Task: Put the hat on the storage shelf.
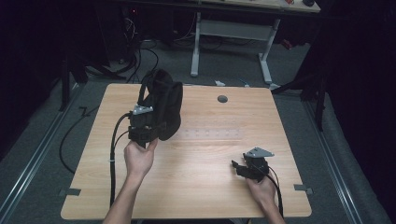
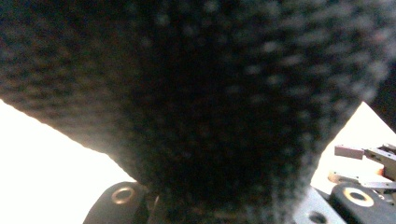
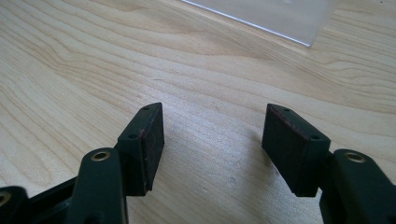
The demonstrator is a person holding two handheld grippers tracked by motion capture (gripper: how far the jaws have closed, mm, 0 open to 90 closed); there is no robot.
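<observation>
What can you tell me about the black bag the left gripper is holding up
The black bag looks like soft woven fabric, a small backpack-like shape with a strap or loop at its top. It hangs upright and slightly slumped over the far left part of the wooden table; whether its bottom touches the tabletop is unclear. The left gripper is shut on its near edge. In the left gripper view its coarse dark weave is blurred.

No legible text or labels

Black fabric hides the left gripper's jaws

In the left gripper view the blurred black bag (image 2: 201, 102) runs off the top edge and covers the jaw tips. Below the bag in the high view, both forearms are cut off by the bottom edge.
</observation>
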